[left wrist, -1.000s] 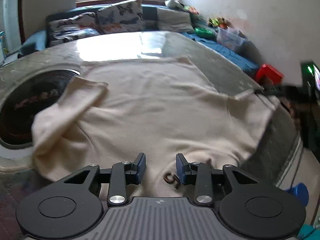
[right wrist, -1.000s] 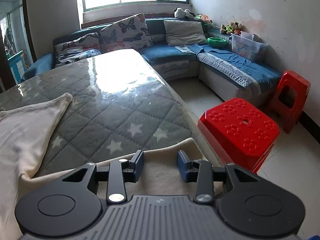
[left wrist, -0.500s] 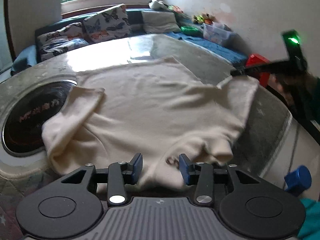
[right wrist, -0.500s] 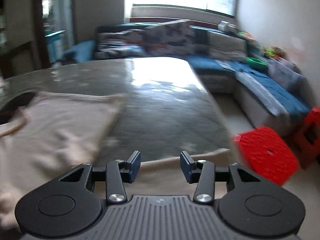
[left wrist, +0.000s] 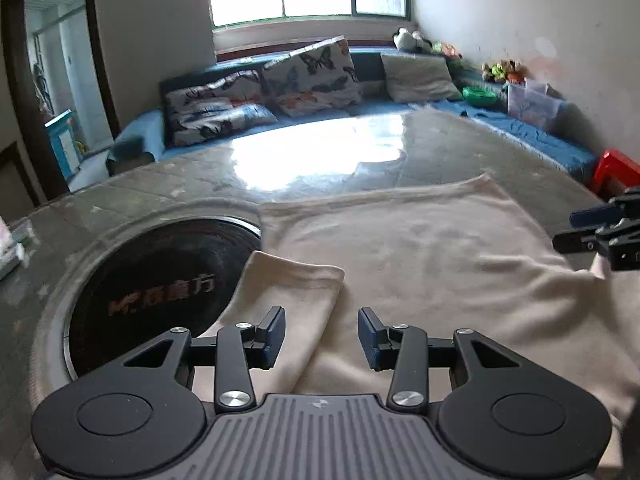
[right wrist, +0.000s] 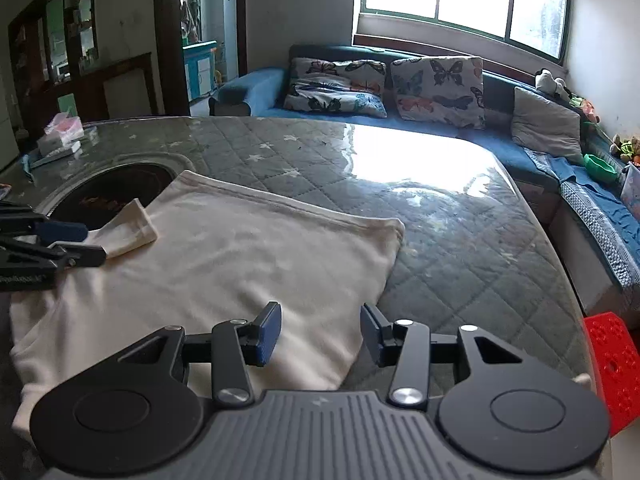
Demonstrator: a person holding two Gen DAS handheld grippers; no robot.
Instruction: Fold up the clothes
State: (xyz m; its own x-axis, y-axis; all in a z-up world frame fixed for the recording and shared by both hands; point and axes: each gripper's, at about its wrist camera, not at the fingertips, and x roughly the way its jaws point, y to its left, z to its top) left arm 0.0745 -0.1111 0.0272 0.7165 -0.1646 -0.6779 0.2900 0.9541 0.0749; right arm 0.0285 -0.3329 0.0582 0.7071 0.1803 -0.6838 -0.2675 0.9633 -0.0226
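Both grippers, clamped on cloth a second ago, now hover released: the left gripper (left wrist: 322,332) over the folded sleeve (left wrist: 288,300), the right gripper (right wrist: 320,332) above the shirt's (right wrist: 240,256) near-right edge. The shirt lies flat on the table (right wrist: 460,240), quilted surface open beyond.

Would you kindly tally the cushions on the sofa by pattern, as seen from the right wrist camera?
Butterfly-print cushions: 2
Plain grey cushion: 1
Total: 3
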